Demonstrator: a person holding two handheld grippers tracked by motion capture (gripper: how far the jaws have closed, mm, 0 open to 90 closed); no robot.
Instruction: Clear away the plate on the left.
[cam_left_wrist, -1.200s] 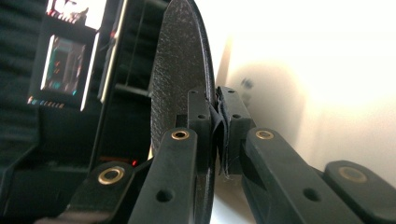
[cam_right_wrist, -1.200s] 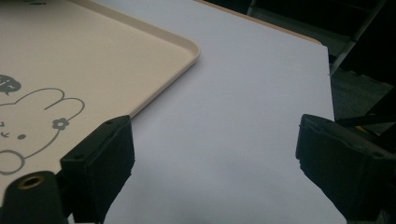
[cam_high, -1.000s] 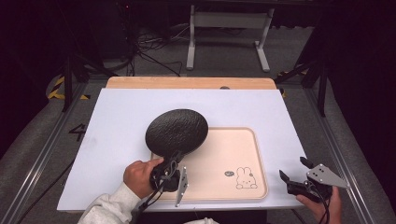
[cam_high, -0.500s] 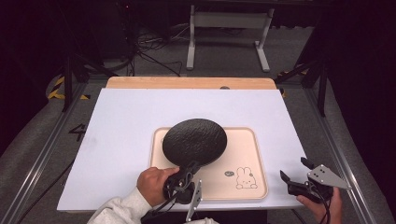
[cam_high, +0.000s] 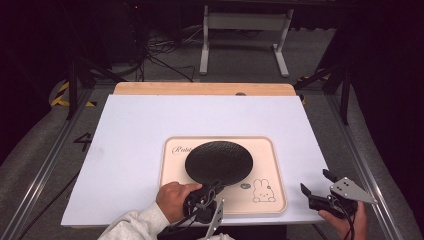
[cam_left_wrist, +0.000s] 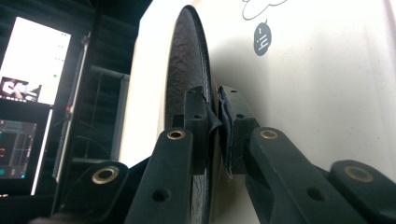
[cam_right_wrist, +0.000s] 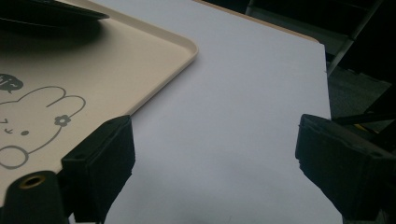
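Left gripper (cam_high: 216, 186) clamps black plate (cam_high: 219, 162) by rim | plate over tray (cam_high: 276, 172) | right gripper (cam_high: 317, 191) wide, empty | your thin edge-grip may let it tip or drop.

Your left gripper (cam_high: 216, 186) is clamped on the near edge of the black plate (cam_high: 219, 161), which sits over the middle of the beige tray (cam_high: 270, 165) on the white table (cam_high: 130, 150). Your right gripper (cam_high: 320, 187) has its jaws spread, hanging off the table's near right corner, well clear of the tray.
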